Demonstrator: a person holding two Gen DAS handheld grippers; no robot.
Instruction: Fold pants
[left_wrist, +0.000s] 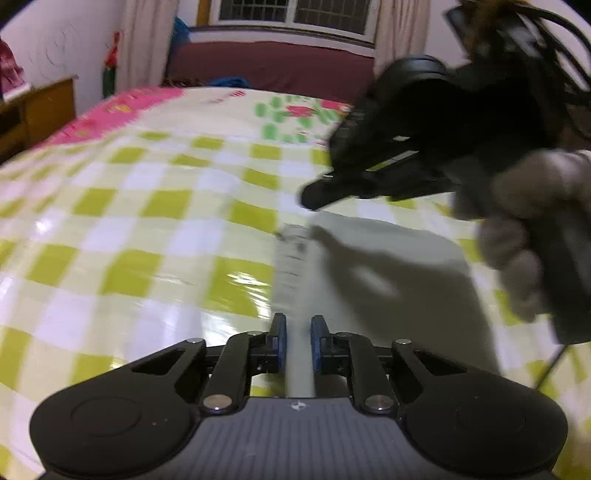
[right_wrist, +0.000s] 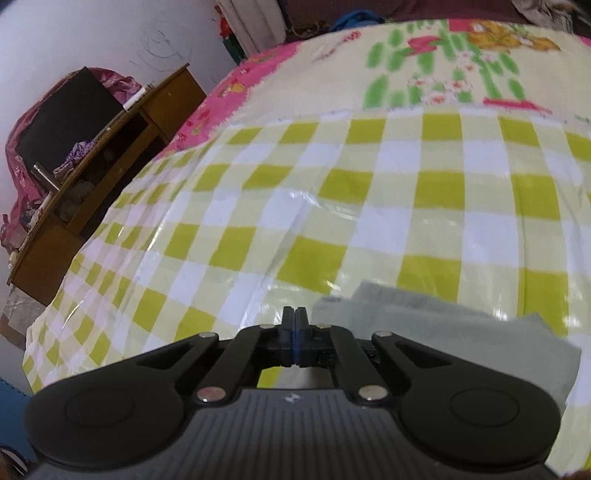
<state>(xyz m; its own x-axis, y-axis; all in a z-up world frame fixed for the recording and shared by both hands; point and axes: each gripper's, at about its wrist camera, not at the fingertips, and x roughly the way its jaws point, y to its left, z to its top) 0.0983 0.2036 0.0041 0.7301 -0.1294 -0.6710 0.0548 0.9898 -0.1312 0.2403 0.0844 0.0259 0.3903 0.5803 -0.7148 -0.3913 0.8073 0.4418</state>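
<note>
On the bed, grey pants lie near-right. Left claw clamped on their edge; right claw together, empty. Fold underway; next, carry edge across.

free: checked bedspread ahead, left | blocked: wooden desk at left bed edge

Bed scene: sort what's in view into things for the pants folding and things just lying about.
For the job:
- pale grey cloth pants
- left hand-held gripper
- right hand-held gripper

Lying about:
- green-and-white checked plastic bed cover
- brown wooden bedside table
- blue crumpled cloth
</note>
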